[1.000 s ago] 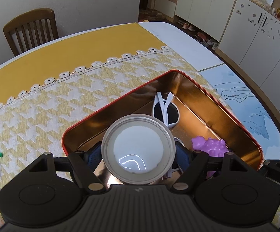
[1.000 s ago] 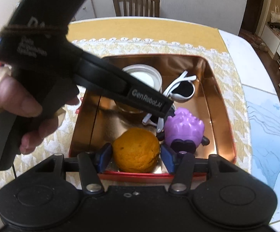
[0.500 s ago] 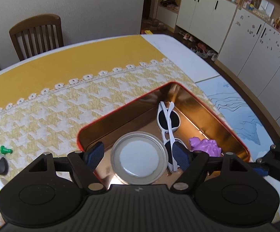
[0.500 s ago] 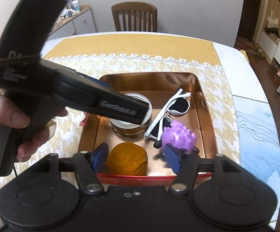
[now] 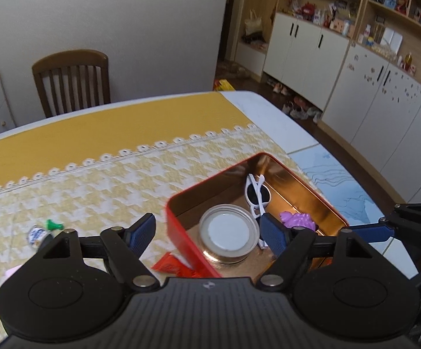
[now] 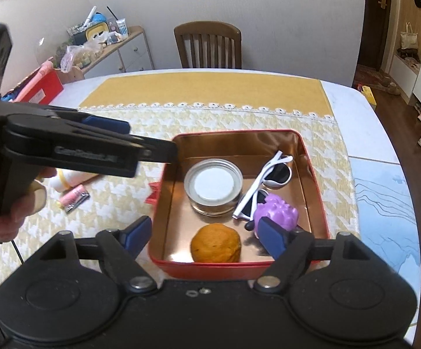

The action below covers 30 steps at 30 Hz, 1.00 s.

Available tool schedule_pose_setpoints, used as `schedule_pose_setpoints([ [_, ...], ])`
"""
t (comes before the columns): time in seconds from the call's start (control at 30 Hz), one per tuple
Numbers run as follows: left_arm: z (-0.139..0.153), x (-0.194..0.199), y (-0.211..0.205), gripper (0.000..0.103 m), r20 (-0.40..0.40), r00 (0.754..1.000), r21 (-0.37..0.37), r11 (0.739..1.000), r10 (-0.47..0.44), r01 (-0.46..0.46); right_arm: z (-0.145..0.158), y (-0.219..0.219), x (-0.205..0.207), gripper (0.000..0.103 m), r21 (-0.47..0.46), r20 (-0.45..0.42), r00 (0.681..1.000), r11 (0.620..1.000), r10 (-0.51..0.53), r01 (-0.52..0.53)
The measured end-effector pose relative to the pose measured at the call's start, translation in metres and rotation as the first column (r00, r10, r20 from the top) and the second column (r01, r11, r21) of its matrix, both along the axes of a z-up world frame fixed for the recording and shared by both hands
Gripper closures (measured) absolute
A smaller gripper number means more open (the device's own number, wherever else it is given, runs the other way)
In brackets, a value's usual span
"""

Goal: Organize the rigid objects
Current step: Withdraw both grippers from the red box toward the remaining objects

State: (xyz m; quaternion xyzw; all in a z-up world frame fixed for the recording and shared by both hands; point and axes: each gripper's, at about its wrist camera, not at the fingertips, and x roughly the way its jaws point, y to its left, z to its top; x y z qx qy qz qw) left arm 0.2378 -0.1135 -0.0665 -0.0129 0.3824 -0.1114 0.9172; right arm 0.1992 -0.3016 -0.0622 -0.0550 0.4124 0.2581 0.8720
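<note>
Plain pale wall behind a dark wooden slat-back chair pushed up to the tabletop, white-edged, spread with a mustard cloth and a lace-trimmed houndstooth runner. White cabinets with black handles along the right, open shelves of clutter above, shoes scattered on dark wood floor. Low drawer unit heaped with oddments by the wall. Soft, even daylight

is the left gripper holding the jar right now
No, the left gripper is open, its fingers spread wide and clear of the jar, which stands alone in the tin.
</note>
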Motion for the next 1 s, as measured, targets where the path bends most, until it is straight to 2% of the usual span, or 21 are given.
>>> schedule_pose_setpoints([
  [0.27,0.018,-0.032,0.048,0.018,0.061,0.995,-0.010,0.997,0.074,-0.074,0.011,0.018,-0.017,0.013,0.015,0.041,0.999,1.000,0.007,-0.008],
  [0.5,0.019,-0.057,0.109,0.018,0.065,0.985,-0.017,0.987,0.158,-0.158,0.012,0.047,-0.027,0.012,0.013,0.056,0.998,1.000,0.018,-0.019],
  [0.77,0.015,-0.080,0.182,0.018,0.090,0.961,0.006,0.965,0.261,-0.262,0.006,0.095,-0.025,0.012,0.021,0.065,0.996,0.998,0.064,-0.066],
  [1.0,0.001,-0.087,0.243,0.018,0.052,0.932,-0.002,0.934,0.358,-0.359,-0.013,0.139,-0.015,0.012,-0.014,0.073,0.997,0.999,0.036,-0.035],
])
